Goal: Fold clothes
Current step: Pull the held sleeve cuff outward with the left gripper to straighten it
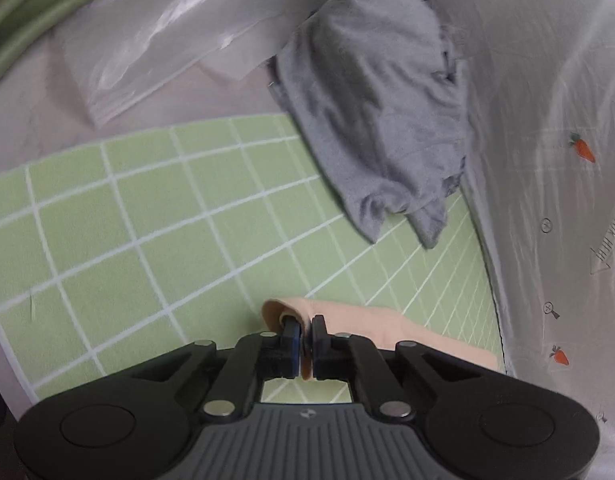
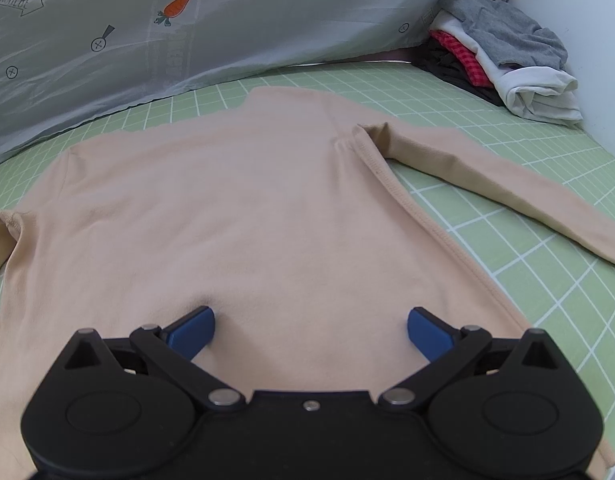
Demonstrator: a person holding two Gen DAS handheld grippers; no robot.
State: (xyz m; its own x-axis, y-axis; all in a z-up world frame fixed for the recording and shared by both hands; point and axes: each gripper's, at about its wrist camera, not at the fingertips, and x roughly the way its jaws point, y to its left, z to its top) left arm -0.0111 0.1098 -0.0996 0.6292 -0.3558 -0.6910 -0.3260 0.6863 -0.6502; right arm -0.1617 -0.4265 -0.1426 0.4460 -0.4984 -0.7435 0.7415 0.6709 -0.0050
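Note:
A peach long-sleeved shirt [image 2: 243, 208] lies spread flat on the green grid mat [image 2: 527, 240], one sleeve [image 2: 507, 184] stretched out to the right. My right gripper [image 2: 310, 330] is open, its blue fingertips [image 2: 195, 330] resting on the shirt's lower body. In the left wrist view my left gripper [image 1: 305, 330] is shut on the end of a peach sleeve [image 1: 371, 328], low over the mat [image 1: 127, 220].
A crumpled grey garment [image 1: 379, 120] lies at the mat's far edge. A white carrot-print sheet [image 1: 547, 140] rises on the right; it also shows in the right wrist view [image 2: 187, 32]. A pile of grey, white and red clothes [image 2: 503, 56] sits far right. Clear plastic bags [image 1: 155, 48] lie beyond the mat.

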